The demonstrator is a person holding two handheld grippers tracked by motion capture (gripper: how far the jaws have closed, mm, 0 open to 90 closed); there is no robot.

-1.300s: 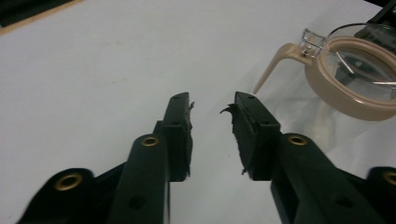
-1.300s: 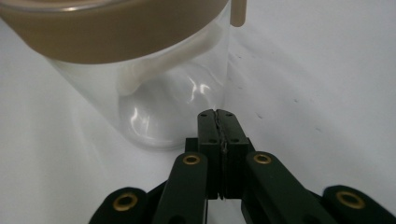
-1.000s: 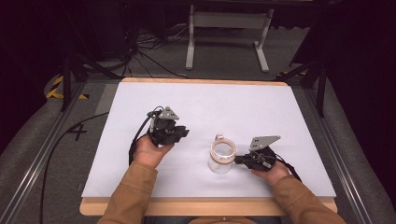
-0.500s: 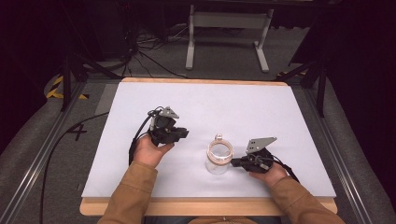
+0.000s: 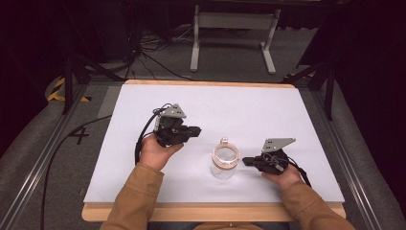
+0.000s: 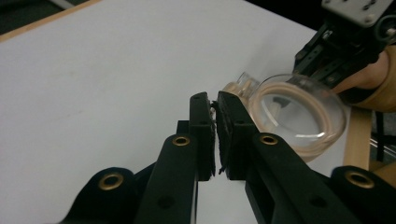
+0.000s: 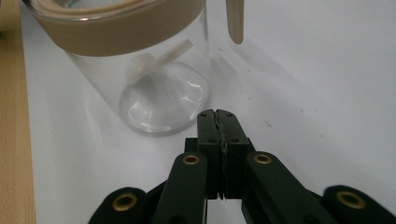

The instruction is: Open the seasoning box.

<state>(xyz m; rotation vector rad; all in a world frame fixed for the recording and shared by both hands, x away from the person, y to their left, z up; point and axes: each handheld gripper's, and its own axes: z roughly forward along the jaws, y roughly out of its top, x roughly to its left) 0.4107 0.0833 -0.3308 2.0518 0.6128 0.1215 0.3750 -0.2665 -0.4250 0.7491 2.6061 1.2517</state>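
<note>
A clear glass jar (image 5: 224,162) with a tan band round its open mouth stands upright on the white table top (image 5: 268,115), near the front middle. A small tan-and-clear cap (image 5: 223,142) sits at its far rim. My left gripper (image 5: 195,130) is shut and empty, held to the jar's left and a little behind it. My right gripper (image 5: 245,161) is shut too, low by the jar's right side and not touching it. The left gripper view has the jar (image 6: 299,116) past the shut left gripper (image 6: 215,100). The right gripper (image 7: 217,114) points at the base of the jar (image 7: 140,70).
A tan strap (image 7: 235,18) hangs down beside the jar's band, and a pale strip shows through the glass. The table's wooden front edge (image 5: 215,211) runs just behind my hands. Cables and a metal stand (image 5: 230,33) lie on the floor beyond the far edge.
My right gripper has slid slightly left and toward the front edge, ending closer to the jar. The left gripper and the jar have stayed where they were.
</note>
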